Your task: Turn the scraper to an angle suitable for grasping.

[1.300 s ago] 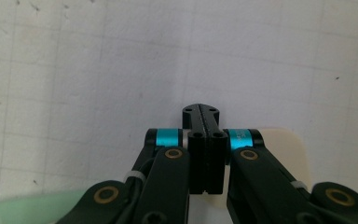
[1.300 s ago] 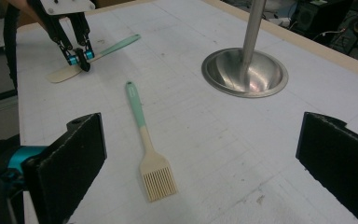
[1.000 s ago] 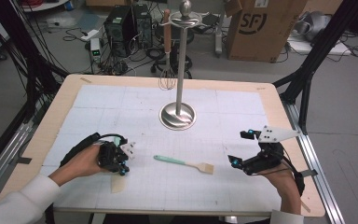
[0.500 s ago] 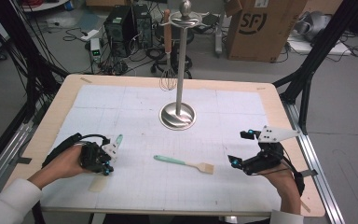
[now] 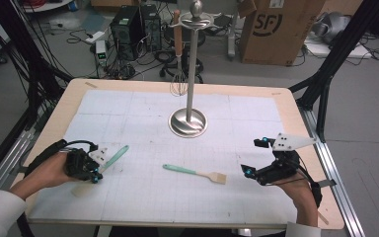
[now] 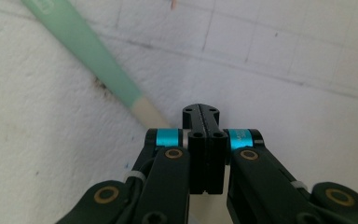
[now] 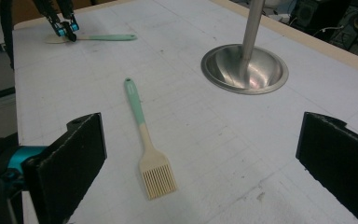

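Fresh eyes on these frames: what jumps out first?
The tall steel utensil stand rises from the far middle of the white gridded mat, with a whisk hanging from it. A mint-handled pastry brush lies loose at the mat's centre. At the near left, the left gripper has its jaws shut beside a mint-handled spatula, while the right gripper waits open at the near right.

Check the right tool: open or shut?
Open. In the right gripper view the right tool has its two black jaws far apart, nothing between them; the brush lies flat on the table ahead.
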{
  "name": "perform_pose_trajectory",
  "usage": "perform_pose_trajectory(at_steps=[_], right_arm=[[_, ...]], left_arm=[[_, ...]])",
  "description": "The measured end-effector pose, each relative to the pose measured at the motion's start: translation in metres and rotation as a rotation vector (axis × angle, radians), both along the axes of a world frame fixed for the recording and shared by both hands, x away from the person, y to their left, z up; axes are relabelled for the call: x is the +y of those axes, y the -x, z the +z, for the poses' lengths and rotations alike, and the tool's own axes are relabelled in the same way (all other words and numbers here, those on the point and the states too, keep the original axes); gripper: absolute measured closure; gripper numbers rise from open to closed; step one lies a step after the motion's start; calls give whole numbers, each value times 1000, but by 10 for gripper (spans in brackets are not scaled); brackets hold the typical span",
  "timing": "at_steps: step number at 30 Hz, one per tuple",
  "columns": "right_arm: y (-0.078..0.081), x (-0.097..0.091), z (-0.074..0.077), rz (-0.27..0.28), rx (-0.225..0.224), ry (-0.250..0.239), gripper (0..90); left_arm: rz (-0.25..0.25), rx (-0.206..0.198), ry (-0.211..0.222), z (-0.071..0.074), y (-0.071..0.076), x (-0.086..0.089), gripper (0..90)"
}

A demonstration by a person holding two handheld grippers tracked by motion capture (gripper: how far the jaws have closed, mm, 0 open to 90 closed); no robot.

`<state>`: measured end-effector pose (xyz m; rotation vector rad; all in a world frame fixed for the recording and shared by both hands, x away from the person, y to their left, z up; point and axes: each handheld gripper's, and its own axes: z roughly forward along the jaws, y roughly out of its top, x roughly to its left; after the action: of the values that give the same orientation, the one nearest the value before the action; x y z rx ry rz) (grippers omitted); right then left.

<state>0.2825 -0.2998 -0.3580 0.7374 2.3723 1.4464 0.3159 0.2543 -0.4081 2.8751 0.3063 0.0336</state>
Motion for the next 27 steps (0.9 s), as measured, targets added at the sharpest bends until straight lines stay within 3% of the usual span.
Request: perform_pose_trajectory(at_steps=[3,9,15,27], right_arm=[[0,0,0,1,0,4,1],[-1,1,0,3,-2,4,1],[-1,1,0,4,-1,1,1],[-1,0,0,7,-4,0,1]], left_arm=[[10,-2,4,1,0,3,900],[13,-19,54,15,-1,-1,900],[9,-49,101,40,-4,-9,900],[63,-140,230,98,-14,-11,900]])
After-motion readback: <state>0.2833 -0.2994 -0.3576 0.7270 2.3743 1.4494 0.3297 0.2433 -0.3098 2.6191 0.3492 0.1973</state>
